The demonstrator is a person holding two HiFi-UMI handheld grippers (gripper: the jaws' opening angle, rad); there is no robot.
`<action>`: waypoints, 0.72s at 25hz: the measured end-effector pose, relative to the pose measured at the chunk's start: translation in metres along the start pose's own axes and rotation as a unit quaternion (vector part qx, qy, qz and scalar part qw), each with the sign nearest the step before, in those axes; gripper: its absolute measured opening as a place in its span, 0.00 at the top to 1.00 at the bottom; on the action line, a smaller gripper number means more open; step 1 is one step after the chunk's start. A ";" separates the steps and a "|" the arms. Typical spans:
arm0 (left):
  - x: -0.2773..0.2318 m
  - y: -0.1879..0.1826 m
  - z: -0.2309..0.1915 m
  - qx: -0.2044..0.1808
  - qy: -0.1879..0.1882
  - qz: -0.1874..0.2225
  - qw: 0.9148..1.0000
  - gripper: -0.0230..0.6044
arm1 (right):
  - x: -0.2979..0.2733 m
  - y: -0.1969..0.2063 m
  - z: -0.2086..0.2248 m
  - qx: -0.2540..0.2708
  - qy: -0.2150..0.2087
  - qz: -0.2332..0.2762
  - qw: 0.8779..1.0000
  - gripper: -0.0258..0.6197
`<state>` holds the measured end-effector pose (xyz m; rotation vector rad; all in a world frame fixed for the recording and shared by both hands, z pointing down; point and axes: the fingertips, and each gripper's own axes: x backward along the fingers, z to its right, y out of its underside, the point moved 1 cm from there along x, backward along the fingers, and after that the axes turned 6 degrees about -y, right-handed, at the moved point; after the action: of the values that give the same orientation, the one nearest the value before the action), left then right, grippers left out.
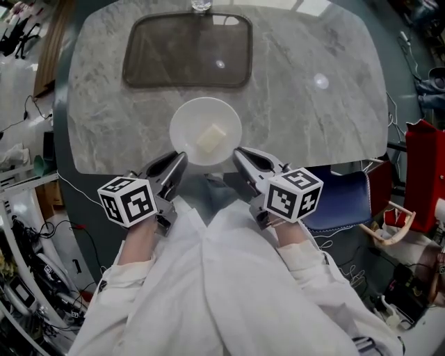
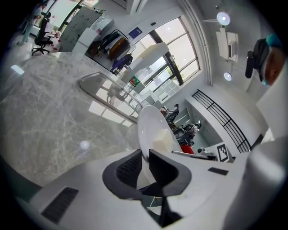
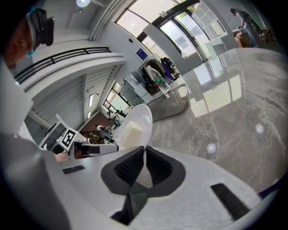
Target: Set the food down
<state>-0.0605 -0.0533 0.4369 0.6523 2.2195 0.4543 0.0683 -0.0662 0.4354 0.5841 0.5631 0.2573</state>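
Observation:
A white plate carries a pale cube of food and is over the near edge of the grey marble table. Whether it rests on the table I cannot tell. My left gripper is shut on the plate's near-left rim, and my right gripper is shut on its near-right rim. In the left gripper view the plate runs edge-on between the jaws of the gripper, with the food just past them. The right gripper view shows the plate and food the same way, beyond that gripper.
A dark rectangular tray lies on the far side of the table, with a clear glass behind it. A blue seat and a red object stand to my right. Cables and clutter line the left.

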 end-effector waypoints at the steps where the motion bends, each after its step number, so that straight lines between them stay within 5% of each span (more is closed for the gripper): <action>1: 0.000 -0.003 0.000 0.003 0.002 0.003 1.000 0.89 | -0.001 -0.003 0.000 0.002 -0.001 0.001 1.000 0.94; 18: -0.041 -0.097 -0.020 -0.014 0.027 -0.005 1.000 0.89 | -0.052 -0.082 0.025 0.006 0.024 0.015 1.000 0.94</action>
<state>-0.0824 -0.1578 0.4241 0.6204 2.2624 0.5034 0.0463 -0.1639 0.4269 0.6000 0.6025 0.2977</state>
